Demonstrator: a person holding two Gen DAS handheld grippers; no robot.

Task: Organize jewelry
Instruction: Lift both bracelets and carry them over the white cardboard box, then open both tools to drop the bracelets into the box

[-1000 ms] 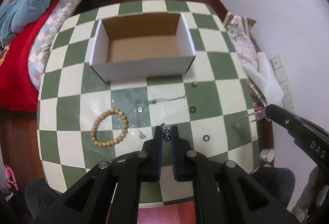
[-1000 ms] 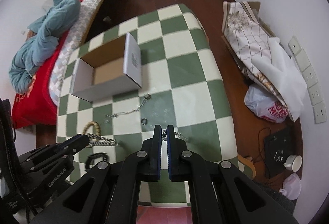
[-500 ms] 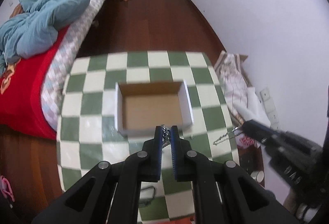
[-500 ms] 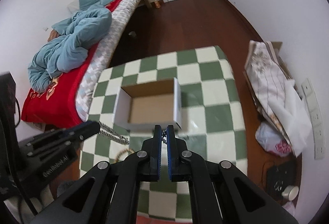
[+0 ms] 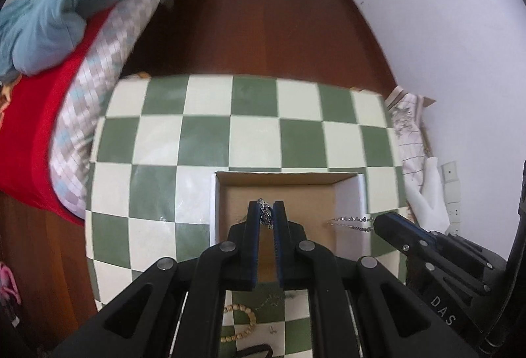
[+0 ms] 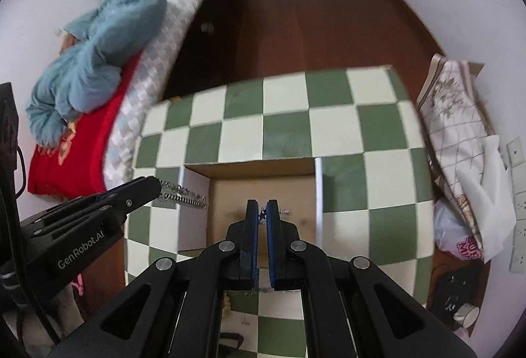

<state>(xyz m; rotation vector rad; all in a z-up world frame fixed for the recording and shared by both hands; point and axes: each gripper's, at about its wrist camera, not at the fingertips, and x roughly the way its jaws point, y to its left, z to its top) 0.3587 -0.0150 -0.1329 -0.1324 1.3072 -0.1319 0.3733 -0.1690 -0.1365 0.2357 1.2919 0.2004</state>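
Left wrist view: left gripper (image 5: 266, 210) pinches a silver chain (image 5: 265, 214) above the open cardboard box (image 5: 219, 193) on the checkered table (image 5: 203, 140) — a bead bracelet (image 5: 241, 326) lies nearer.

Right wrist view: right gripper (image 6: 262, 210) pinches a thin chain (image 6: 282, 212) over the box (image 6: 194, 213) — beside it, the left gripper's chain (image 6: 182, 195) dangles.

Shiny metal chain (image 5: 266, 214), matt cardboard box (image 5: 348, 193)
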